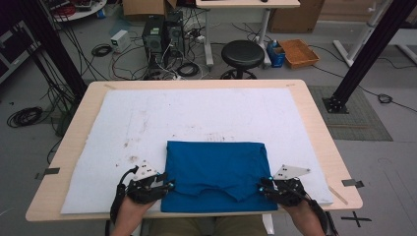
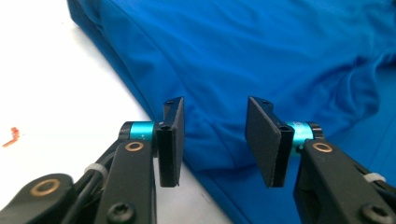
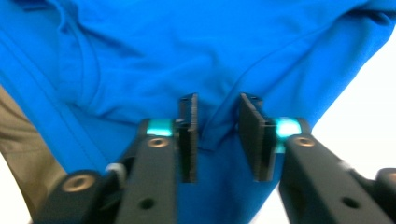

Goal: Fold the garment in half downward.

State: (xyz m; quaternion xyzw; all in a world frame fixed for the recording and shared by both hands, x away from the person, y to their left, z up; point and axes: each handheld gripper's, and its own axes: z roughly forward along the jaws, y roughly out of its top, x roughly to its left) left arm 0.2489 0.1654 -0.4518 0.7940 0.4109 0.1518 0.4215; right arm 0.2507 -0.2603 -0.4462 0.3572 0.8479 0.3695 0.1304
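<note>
1. Shirt (image 1: pixel 216 172) is already folded into a rectangle, lying between both grippers.
2. Left gripper (image 2: pixel 215 140) gapes wide at its edge, gripping nothing.
3. Right gripper (image 3: pixel 217 137) is narrower, straddling a fold, not pinched.
4. Left to do, I'd guess: another fold.

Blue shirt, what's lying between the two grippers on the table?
The shirt's near edge spans the whole stretch from left gripper to right gripper, nothing else, per the high view.

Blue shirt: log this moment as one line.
blue shirt folded on white mat | left hand-held gripper open at near-left edge | right hand-held gripper open at near-right edge
</note>
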